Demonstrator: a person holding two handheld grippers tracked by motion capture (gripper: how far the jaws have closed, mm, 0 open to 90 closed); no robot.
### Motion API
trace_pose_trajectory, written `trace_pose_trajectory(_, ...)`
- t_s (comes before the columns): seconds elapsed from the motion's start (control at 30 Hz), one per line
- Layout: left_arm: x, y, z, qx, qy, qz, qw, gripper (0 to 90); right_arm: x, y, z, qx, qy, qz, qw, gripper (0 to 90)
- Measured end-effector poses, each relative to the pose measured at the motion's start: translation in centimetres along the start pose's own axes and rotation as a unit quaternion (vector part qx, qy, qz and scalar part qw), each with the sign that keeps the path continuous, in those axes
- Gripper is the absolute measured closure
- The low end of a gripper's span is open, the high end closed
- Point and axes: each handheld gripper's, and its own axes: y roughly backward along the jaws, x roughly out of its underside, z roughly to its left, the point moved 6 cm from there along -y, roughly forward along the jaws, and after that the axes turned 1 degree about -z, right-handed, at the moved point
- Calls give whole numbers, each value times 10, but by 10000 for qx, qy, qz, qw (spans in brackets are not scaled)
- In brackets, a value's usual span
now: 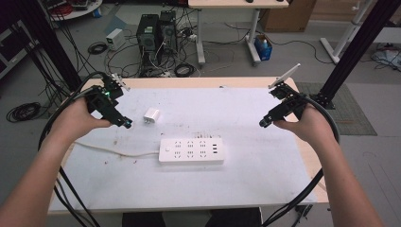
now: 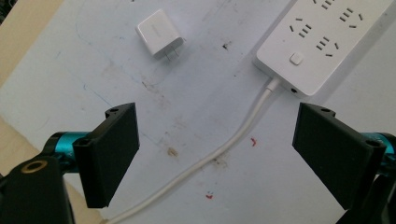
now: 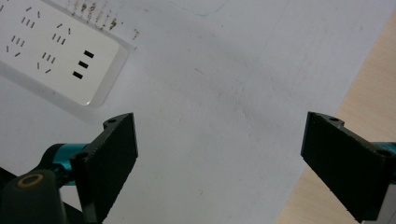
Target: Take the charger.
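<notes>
while both claws hang above the table (image 1: 265, 189) with nothing in them, the work looks to be at its very start: the small white cube-shaped plastic charger (image 1: 152, 115) lies unplugged, on its side, just up and left of the long white plastic power strip (image 1: 191, 151), near it but not touching. in the left gripper view the charger (image 2: 159, 33) shows its two metal prongs pointing toward the strip's switch end (image 2: 296, 59), with bare stained table between them.

the left claw (image 1: 126, 124) hovers left of the power strip, close to the charger, its two black jaws spread wide and gripping nothing; the strip's white cable (image 2: 224, 149) runs across the table beneath the gap between them. the right claw (image 1: 264, 123) hangs to the right of the power strip, well apart from it, jaws just as wide and empty, the strip's usb end (image 3: 84, 63) showing at the upper left of the right gripper view.

my read is that the reach for the charger is the step in hand. the next move would call for the left claw to go forward over the charger, close on its flat sides with the prongs left free, then turn them down toward a socket, while the right claw could steady the strip.
</notes>
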Motion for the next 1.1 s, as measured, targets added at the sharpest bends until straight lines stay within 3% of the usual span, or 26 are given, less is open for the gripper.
trace_pose_trajectory(0.1, -3, -2, 2, -26, 39, -27, 10000, 146, 1, 0, 1, -12, -22, 1, 10000, 104)
trace_pose_trajectory(0.23, -8, -8, 7, 26, 240, -166, 9996, 147, -1, -2, 1, -25, -33, -13, 10000, 104)
trace_pose_trajectory(0.43, -15, -22, 11, 43, 497, -148, 9986, 147, -2, -4, 1, -77, -62, -55, 9999, 104)
trace_pose_trajectory(0.63, -19, -28, 12, -15, 490, -132, 9987, 147, 0, -8, -2, -85, -83, -47, 9999, 104)
trace_pose_trajectory(1.1, -17, -22, 14, -70, 506, -179, 9985, 147, 5, -7, -3, -74, -188, -77, 9998, 104)
